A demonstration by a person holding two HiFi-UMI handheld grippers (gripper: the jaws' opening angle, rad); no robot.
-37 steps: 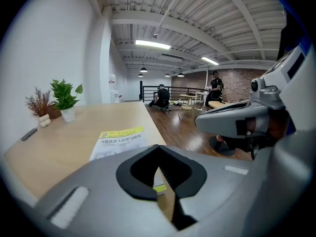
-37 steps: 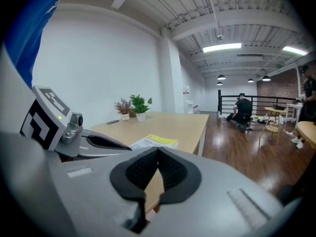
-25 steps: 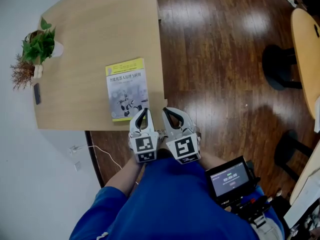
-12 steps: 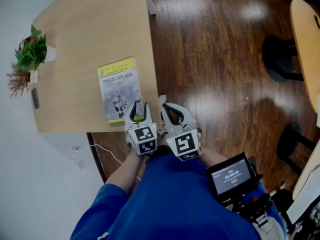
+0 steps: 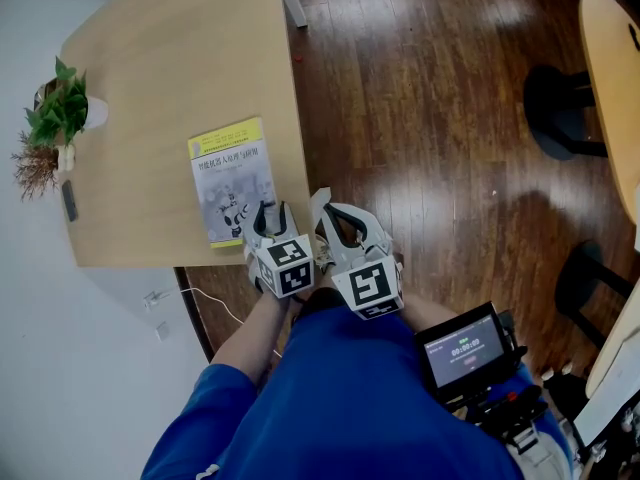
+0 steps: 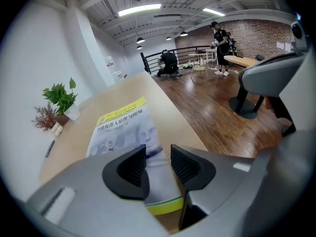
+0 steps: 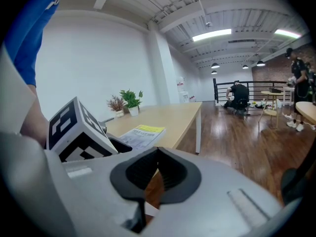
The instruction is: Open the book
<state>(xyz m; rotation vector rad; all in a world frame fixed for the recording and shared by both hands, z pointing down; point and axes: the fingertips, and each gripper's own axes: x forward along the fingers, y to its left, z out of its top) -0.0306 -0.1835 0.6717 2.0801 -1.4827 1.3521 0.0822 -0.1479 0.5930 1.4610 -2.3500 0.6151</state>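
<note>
Nearest us, the left tongs point(image 5: 271, 209) have just been opening and now stand spread wide, tipped steeply down with nothing pinched. In the left gripper view the gap between the left tongs point(image 6: 158, 154) shows only printed cover below. Just to their right, the right tongs point(image 5: 320, 200) are pressed together at the tips and empty, hanging past the counter's edge over the dark polished wooden floor point(image 5: 430, 118). They look idle for now. Right under and ahead of the left tongs lies the closed paperback book with a yellow band and grey cover point(image 5: 228, 173), flat on the pale wooden counter point(image 5: 180, 48), its near end close to the counter's near edge. The same book point(image 6: 123, 127) runs away from the jaws in the left gripper view. The step in hand looks like the approach to the cover, with the task barely begun. To do it well, I'd bring one jaw down at the cover's free long edge on the side toward the right tongs. It should catch the cover alone, not the whole block, and lift gently so the book doesn't slide. The right tongs could pin the book. Far beyond, a green potted plant in a white pot point(image 5: 58, 113) sits well clear.
</note>
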